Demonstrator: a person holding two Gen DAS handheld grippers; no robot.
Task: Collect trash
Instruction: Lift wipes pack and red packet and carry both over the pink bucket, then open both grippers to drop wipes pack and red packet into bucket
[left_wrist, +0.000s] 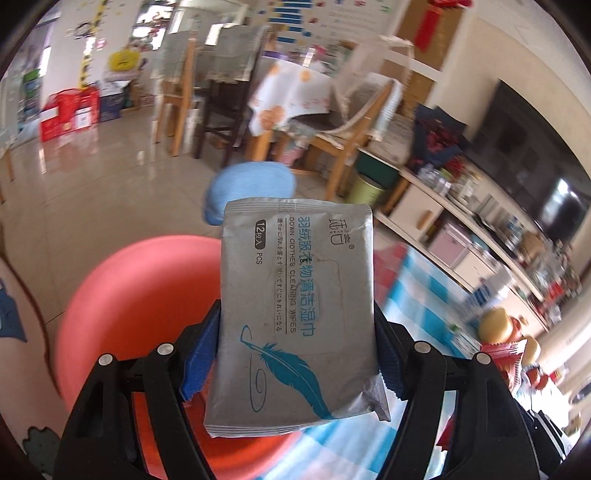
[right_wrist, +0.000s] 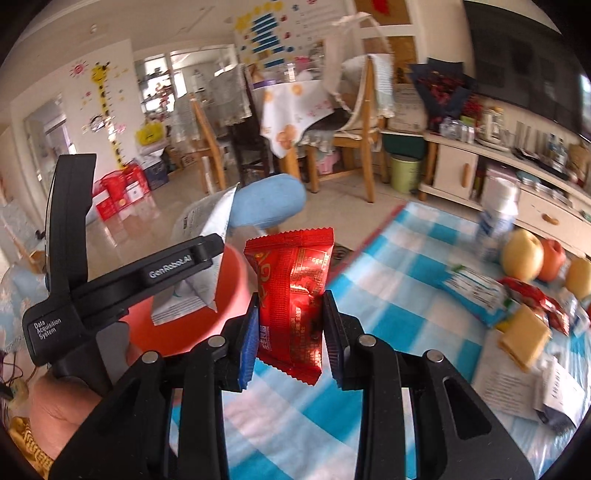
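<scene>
My left gripper (left_wrist: 297, 339) is shut on a grey wet-wipes packet (left_wrist: 295, 295) with a teal feather print, held above a red-orange plastic bin (left_wrist: 129, 302). In the right wrist view the left gripper (right_wrist: 207, 258) shows at the left with the wipes packet (right_wrist: 201, 258) over the bin (right_wrist: 184, 325). My right gripper (right_wrist: 290, 332) is shut on a red snack wrapper (right_wrist: 291, 295), held over the edge of the blue-checked tablecloth (right_wrist: 406, 295), just right of the bin.
On the tablecloth at the right lie apples and a pear (right_wrist: 524, 254), more wrappers (right_wrist: 476, 291), a cracker (right_wrist: 524, 332), papers (right_wrist: 517, 380) and a bottle (right_wrist: 495, 221). A blue stool (right_wrist: 269, 203), wooden chairs (right_wrist: 358, 122) and a green waste bin (right_wrist: 404, 171) stand behind.
</scene>
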